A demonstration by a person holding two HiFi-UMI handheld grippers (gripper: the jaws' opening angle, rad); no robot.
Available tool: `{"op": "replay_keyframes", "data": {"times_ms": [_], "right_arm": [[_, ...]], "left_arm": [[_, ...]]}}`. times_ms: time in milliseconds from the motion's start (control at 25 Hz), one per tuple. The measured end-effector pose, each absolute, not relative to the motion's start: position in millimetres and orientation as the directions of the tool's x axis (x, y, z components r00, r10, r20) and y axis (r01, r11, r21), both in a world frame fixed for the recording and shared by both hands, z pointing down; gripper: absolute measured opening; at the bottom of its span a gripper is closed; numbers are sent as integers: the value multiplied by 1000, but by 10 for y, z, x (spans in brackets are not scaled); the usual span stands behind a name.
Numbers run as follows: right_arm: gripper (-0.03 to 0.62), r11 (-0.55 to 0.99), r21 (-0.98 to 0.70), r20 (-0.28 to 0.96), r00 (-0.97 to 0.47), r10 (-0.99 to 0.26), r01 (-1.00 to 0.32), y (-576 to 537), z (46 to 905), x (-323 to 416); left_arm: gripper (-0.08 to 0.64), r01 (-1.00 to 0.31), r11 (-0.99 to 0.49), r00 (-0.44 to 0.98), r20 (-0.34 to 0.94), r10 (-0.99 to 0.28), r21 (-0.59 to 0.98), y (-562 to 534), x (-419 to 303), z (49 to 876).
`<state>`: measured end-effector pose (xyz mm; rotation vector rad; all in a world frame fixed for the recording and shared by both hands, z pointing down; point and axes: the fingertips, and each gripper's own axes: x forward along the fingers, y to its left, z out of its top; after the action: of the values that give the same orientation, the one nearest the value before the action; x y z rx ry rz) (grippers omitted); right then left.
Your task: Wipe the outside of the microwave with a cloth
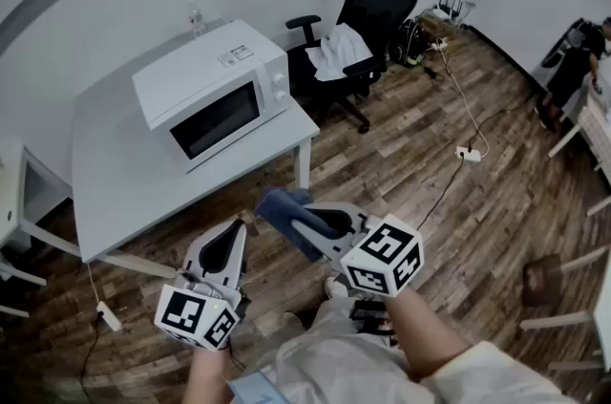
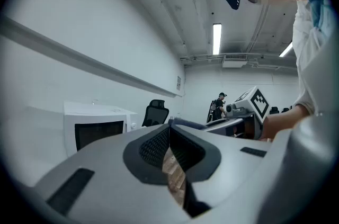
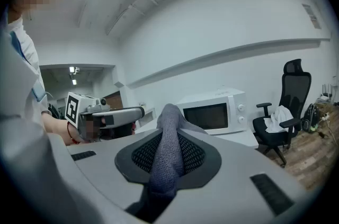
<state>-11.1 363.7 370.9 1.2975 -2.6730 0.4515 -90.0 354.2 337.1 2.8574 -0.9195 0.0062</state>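
Note:
A white microwave (image 1: 212,90) with a dark door window stands on a white table (image 1: 124,182); it also shows in the left gripper view (image 2: 95,127) and the right gripper view (image 3: 214,109). My right gripper (image 1: 304,213) is shut on a blue-grey cloth (image 1: 286,213), which hangs out past the jaws (image 3: 167,154). It hovers in front of the table's near corner, well short of the microwave. My left gripper (image 1: 229,244) is shut with nothing in it, held beside the right one, short of the table's front edge. In the left gripper view its jaws (image 2: 169,151) meet.
A black office chair (image 1: 358,20) with a white garment on it stands right of the table. Cables and a power strip (image 1: 468,154) lie on the wooden floor. A bottle (image 1: 197,18) sits behind the microwave. A person (image 1: 573,68) stands far right.

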Motion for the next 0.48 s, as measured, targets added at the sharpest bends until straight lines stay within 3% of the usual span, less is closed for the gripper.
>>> {"op": "replay_keyframes", "data": {"times_ms": [480], "right_arm": [[72, 593, -207, 271, -628, -730, -778, 3361, 3761, -246]], "left_arm": [[5, -585, -794, 807, 21, -590, 165, 3260, -983, 3352]]}}
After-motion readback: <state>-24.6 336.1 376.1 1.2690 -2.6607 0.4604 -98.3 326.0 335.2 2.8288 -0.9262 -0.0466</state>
